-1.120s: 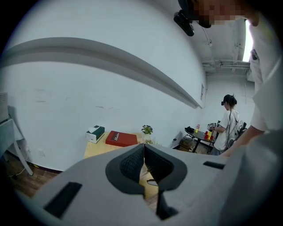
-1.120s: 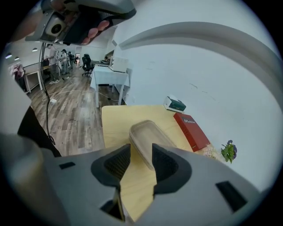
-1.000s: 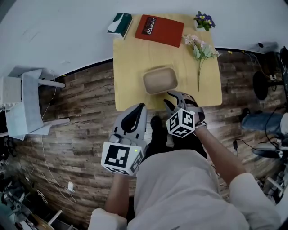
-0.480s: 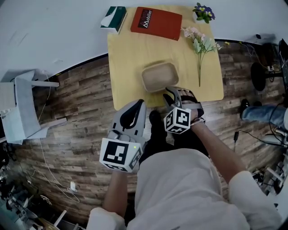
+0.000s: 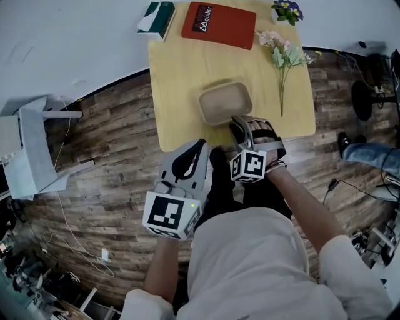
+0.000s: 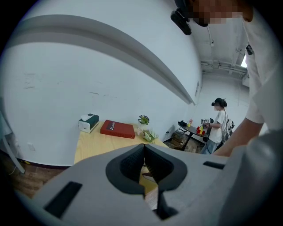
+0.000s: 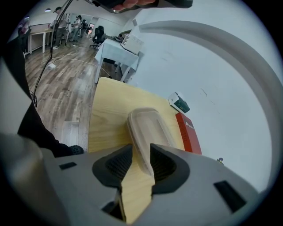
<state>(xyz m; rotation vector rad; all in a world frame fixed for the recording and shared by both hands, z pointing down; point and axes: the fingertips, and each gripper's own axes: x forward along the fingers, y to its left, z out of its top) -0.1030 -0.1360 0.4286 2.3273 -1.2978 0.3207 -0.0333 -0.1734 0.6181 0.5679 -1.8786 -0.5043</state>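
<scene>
A shallow beige container [image 5: 225, 103] sits near the front of a small yellow table [image 5: 181, 81]. My right gripper [image 5: 240, 125] hovers at the container's near rim. In the right gripper view the container [image 7: 146, 126] runs down into the gap of the right gripper [image 7: 141, 153], which is open; the rim lies close to the right-hand jaw. My left gripper [image 5: 194, 151] hangs over the wooden floor just off the table's front edge, holding nothing. In its own view the left gripper [image 6: 143, 151] is shut, jaws touching.
At the table's far side lie a red book [image 5: 219, 25], a tissue box [image 5: 156, 11], a flower stem [image 5: 282, 59] and a small potted plant [image 5: 287, 9]. A white side table [image 5: 34, 147] stands to the left. A person [image 6: 219, 126] stands by a distant table.
My right gripper has edged forward, so the container looks nearer and reaches deeper between its jaws. The left gripper has kept its place and stayed shut.
</scene>
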